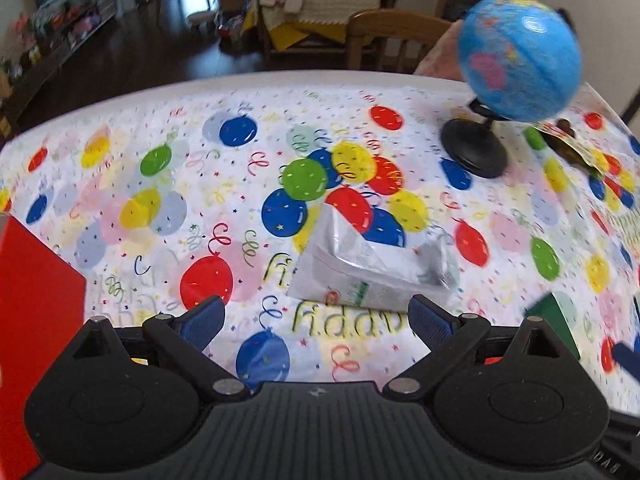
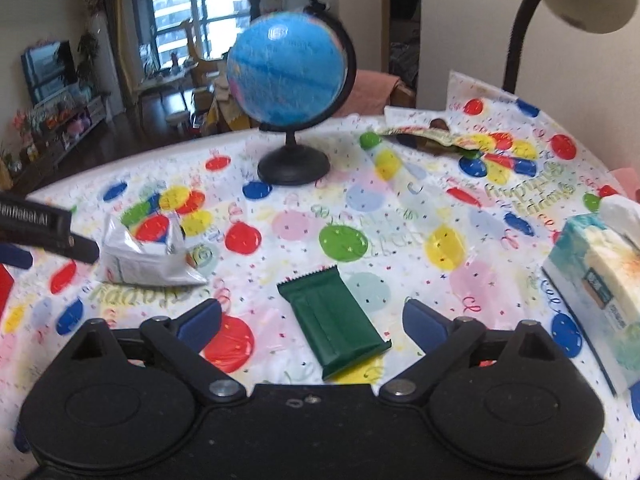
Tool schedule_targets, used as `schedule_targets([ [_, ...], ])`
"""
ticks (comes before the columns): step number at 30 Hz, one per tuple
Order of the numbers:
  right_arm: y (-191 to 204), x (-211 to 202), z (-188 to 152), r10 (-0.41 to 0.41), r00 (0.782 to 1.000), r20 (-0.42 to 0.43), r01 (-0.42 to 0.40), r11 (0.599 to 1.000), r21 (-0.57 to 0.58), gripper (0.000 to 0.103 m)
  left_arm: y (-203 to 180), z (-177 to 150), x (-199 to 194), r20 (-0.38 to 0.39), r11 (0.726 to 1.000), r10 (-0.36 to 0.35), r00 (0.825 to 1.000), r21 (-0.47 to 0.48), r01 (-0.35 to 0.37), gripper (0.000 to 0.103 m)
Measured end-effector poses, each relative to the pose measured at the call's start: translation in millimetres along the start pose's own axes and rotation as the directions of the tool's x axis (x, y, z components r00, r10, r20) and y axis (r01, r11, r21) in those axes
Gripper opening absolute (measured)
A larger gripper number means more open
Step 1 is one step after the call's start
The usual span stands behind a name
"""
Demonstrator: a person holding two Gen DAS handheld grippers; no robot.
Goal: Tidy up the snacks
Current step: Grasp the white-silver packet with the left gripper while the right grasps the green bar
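1. We read "Happy" on the worktop [image 2: 400, 208] cloth.
2. Left tool [image 1: 316, 320] gapes empty; silver snack pouch [image 1: 372, 264] lies just ahead.
3. Right tool [image 2: 312, 322] gapes empty; green snack bar [image 2: 332, 320] lies between its jaws, untouched.

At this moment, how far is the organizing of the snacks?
Nothing looks sorted yet. The white snack pouch, the green snack bar and a third packet behind the globe all lie loose on the table. In hand: nothing. The left gripper is open before the pouch, and the right gripper is open around the bar, pads not touching. All three remain to collect.
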State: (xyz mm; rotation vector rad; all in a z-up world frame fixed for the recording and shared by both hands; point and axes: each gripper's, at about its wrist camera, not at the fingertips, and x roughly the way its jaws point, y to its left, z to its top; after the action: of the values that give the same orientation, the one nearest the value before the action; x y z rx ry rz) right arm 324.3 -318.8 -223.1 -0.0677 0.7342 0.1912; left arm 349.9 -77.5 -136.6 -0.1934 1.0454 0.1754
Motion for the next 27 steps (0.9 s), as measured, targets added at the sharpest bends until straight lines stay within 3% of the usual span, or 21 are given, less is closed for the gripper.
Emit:
schedule_targets([
  [10,-10,44,2,-0.006,0.997,-0.071,0.004,0.999,-0.031,0.080,-5,23,39,-0.047,0.999,-0.013,0.999,-0.032,0.011,0.099],
  [27,-10,53,-2,-0.023,0.998,-0.062,0.020,0.998,-0.051,0.063,1,25,73,-0.094,0.996,-0.045,0.995,-0.079,0.037,0.098],
])
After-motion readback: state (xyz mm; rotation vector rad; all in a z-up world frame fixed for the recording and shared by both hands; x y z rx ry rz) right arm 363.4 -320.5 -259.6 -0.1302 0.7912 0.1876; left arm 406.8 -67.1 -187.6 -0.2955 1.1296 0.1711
